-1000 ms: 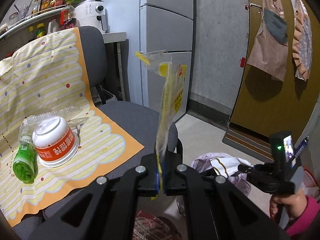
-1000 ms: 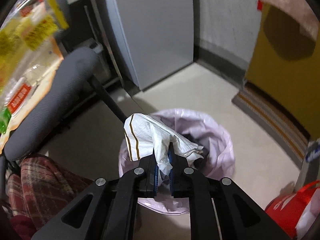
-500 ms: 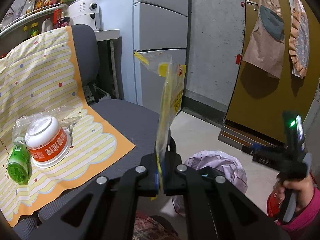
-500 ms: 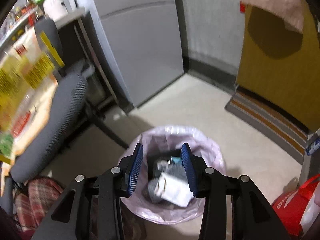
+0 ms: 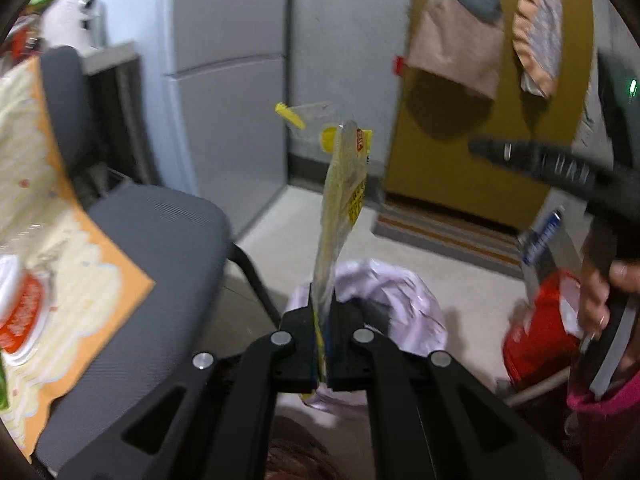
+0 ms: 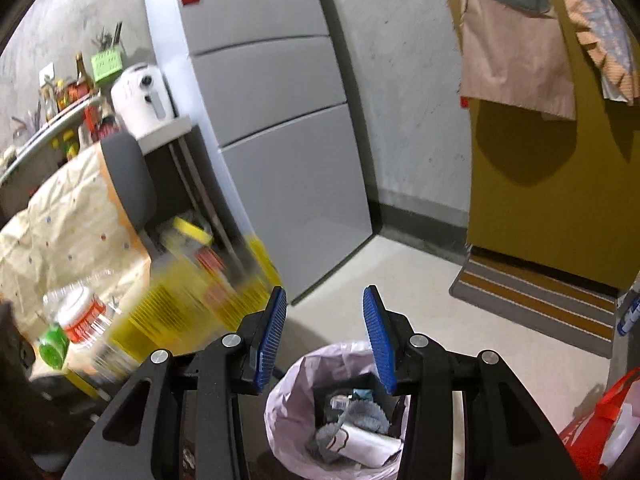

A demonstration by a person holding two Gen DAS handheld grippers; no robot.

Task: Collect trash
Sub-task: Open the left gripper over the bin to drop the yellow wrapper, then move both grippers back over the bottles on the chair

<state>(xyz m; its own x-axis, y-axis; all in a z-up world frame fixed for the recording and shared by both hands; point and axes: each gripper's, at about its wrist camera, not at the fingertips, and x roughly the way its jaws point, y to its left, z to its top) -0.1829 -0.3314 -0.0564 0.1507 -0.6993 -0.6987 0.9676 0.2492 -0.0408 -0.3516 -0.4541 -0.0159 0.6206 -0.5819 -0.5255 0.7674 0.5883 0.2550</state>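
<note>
My left gripper is shut on a clear and yellow plastic wrapper that stands upright above it. It hangs over the near edge of the trash bin with the pale purple liner. My right gripper is open and empty, raised above the same bin, which holds crumpled white and grey trash. The wrapper shows blurred at the left of the right wrist view. The right gripper also shows at the right of the left wrist view.
A grey chair with a yellow striped cloth carries a red and white cup, a green bottle and a clear bottle. A grey fridge, a yellow door, a striped mat and a red bag surround the bin.
My right gripper let the white bag drop into the bin, opened and rose. My left gripper moved with the wrapper toward the bin.
</note>
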